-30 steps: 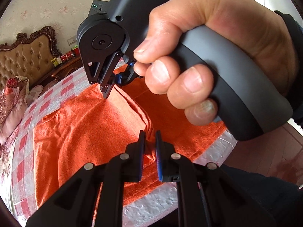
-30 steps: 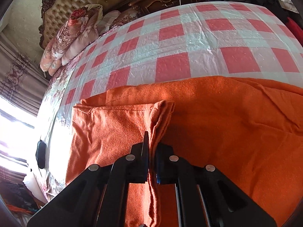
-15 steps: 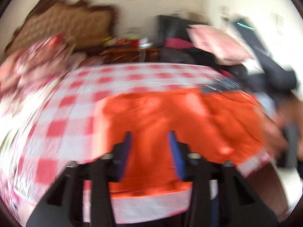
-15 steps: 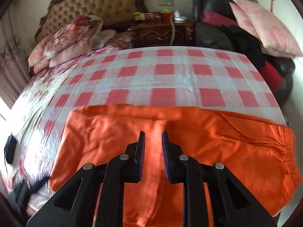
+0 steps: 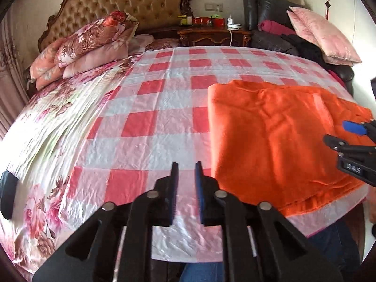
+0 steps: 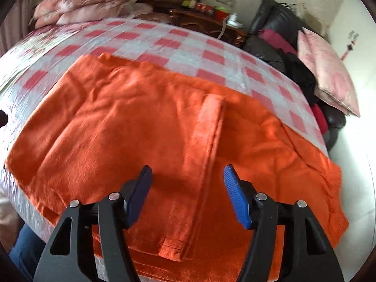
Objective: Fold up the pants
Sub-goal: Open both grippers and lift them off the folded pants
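Left gripper [image 5: 185, 183] hovers empty, jaws slightly apart, over the checked bedspread [image 5: 150, 127], beside the folded orange pants [image 5: 277, 136].

Right gripper [image 6: 186, 188] is opening above their cuff edge [image 6: 211, 122]; the loose layers could slump once freed.

White letters reading "DAS" stand on the black body of the right claw [image 5: 352, 136], at three o'clock in the left wrist view. No other text is legible.
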Demonstrator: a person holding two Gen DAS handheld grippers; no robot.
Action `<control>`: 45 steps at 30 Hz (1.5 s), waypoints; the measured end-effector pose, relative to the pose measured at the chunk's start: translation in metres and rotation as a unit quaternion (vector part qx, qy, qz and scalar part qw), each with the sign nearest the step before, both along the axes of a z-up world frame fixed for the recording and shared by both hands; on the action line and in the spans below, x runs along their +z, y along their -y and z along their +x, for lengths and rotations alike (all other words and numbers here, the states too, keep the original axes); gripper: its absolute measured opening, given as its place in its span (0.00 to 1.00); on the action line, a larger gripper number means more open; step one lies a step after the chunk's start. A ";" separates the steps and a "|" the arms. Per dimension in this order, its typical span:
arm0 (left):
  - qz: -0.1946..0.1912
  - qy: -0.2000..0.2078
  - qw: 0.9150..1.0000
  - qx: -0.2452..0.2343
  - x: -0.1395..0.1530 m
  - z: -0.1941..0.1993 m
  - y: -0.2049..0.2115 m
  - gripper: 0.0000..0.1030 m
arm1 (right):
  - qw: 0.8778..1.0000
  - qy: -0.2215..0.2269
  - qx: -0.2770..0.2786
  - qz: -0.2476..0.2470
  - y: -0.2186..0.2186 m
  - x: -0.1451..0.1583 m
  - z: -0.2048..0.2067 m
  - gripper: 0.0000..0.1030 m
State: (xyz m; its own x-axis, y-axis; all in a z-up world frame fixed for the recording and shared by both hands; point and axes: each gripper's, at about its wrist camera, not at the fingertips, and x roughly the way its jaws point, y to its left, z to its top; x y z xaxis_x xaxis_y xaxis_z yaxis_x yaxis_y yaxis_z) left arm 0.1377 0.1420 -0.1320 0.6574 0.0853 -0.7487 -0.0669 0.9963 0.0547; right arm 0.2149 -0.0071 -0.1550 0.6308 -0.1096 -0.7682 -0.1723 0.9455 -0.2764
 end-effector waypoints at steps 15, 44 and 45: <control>0.080 -0.028 0.985 0.153 0.036 -0.065 0.010 0.50 | 0.997 0.020 0.058 0.040 -0.012 -0.015 -0.015 0.69; -0.021 -0.002 1.000 0.001 -0.003 -0.004 0.004 0.28 | 1.000 0.001 -0.004 0.008 0.012 -0.008 -0.011 0.74; -0.033 0.003 0.999 -0.011 0.002 0.009 0.003 0.28 | 1.000 0.003 -0.006 0.020 0.013 -0.002 -0.009 0.74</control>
